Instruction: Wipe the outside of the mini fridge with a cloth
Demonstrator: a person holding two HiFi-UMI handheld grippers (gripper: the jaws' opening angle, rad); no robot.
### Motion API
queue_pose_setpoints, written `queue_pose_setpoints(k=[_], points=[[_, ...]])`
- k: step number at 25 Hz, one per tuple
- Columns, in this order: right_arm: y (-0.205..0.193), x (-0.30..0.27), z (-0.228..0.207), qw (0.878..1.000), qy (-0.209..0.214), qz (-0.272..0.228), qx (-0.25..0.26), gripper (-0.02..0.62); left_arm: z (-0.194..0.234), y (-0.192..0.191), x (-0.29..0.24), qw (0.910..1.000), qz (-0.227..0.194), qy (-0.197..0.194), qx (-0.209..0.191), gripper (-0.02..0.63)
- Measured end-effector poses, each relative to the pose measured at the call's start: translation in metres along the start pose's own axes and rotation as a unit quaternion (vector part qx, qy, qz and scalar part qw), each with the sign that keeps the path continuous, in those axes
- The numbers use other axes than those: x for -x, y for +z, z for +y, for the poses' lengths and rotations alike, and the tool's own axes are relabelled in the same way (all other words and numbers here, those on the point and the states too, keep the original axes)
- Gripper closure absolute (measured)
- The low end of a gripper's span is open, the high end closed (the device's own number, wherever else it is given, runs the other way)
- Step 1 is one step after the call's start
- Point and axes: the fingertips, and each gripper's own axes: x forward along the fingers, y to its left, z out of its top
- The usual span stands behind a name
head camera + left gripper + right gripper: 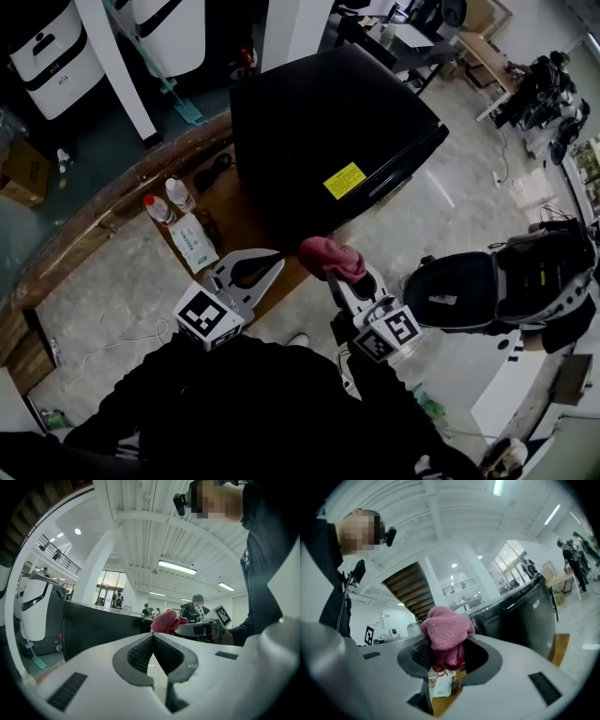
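Observation:
The black mini fridge (328,122) stands on a wooden platform ahead of me, with a yellow label (344,180) on its near side. My right gripper (339,272) is shut on a bunched pink cloth (330,258), held just short of the fridge's lower front edge. In the right gripper view the pink cloth (446,632) bulges out between the jaws, and the fridge (520,616) is to the right. My left gripper (253,270) is shut and holds nothing, left of the cloth; the left gripper view shows its jaws (153,637) meeting, with the fridge (101,625) behind.
Two small bottles (169,202) and a white pack (194,242) lie on the wooden platform (112,202) left of the fridge. A black backpack-like bag (497,286) sits on the floor to the right. White machines (56,56) stand at the back left.

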Motion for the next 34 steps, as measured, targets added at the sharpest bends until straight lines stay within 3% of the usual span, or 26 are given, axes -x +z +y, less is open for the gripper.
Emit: queue_pose_setpoints(k=[3,8,18,34], points=[[0.019,0.031,0.006,0.997,0.024,-0.004,0.069,0.450,-0.032,0.004,-0.007,0.9999,-0.010,0.008,0.002,0.600],[0.015,0.088,0.005,0.991,0.011,-0.011,0.134,0.454,-0.089,-0.009,-0.007,0.9995,-0.022,0.023,-0.007,0.600],[0.014,0.104,0.011,0.990,0.055,0.017,0.131,0.454,-0.115,0.000,-0.016,0.9988,-0.023,0.041,-0.012,0.600],[0.024,0.121,0.028,0.990,0.056,0.026,0.130,0.454,-0.134,0.011,-0.006,0.9982,-0.024,0.054,-0.009,0.600]])
